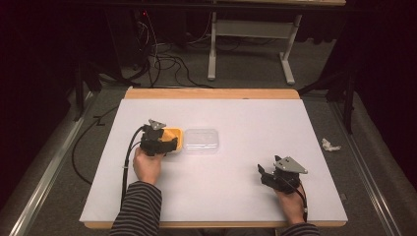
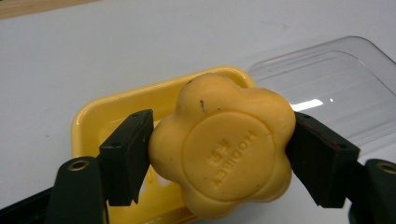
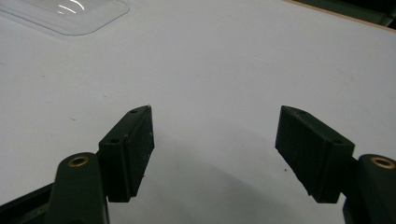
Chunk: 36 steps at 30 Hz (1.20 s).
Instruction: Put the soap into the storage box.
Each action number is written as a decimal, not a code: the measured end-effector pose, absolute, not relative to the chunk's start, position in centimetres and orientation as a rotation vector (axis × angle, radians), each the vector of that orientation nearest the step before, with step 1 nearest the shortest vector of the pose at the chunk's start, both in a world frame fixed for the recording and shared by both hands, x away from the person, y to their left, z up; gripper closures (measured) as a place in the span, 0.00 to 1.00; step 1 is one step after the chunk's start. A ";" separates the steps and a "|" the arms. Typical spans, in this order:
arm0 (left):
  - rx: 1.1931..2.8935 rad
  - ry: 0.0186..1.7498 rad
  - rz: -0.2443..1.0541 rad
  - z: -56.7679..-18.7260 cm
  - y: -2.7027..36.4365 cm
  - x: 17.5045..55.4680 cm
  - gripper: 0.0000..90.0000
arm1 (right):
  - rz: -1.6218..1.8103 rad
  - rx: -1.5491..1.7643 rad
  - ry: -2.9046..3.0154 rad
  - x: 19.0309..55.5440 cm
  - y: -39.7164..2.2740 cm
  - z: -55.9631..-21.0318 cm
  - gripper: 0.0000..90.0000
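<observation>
Looking down from the high view, you work on a white table point(image 1: 221, 187) over grey carpet, cables point(image 1: 167, 61) trailing behind in a dark room. Your left gripper point(image 1: 169, 144) sits at the yellow dish point(image 1: 176, 133), beside the clear lid point(image 1: 201, 141). Its view shows the jaws clamped on a flower-shaped soap point(image 2: 223, 144) above the dish. Your right gripper point(image 3: 215, 154) has its jaws apart over bare table.

Waxy matt soap point(image 2: 224, 149), glossy yellow plastic dish point(image 2: 93, 121), clear glossy plastic lid point(image 2: 336, 88).
</observation>
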<state>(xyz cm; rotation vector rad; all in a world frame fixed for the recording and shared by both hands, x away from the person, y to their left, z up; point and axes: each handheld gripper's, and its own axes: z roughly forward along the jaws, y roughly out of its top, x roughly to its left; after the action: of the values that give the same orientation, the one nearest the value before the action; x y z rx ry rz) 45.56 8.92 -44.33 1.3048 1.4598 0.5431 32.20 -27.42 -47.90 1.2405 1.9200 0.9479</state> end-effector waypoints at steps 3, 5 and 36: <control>1.298 1.468 0.539 -44.5 8.9 45.7 0.31 | 0.949 1.240 1.920 32.2 -27.4 -47.9 0.32; 1.307 1.472 0.543 -44.7 8.8 45.9 0.31 | 0.943 1.243 1.920 32.2 -27.4 -47.9 0.32; 1.305 1.402 0.541 -44.1 8.4 44.4 0.22 | 0.932 1.229 1.924 32.2 -27.2 -47.9 0.32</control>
<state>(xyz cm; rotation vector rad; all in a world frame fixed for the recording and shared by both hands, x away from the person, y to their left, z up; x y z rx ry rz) 44.42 8.44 -44.07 1.3050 1.4022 0.5410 32.16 -27.24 -47.91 1.2294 1.9244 0.9317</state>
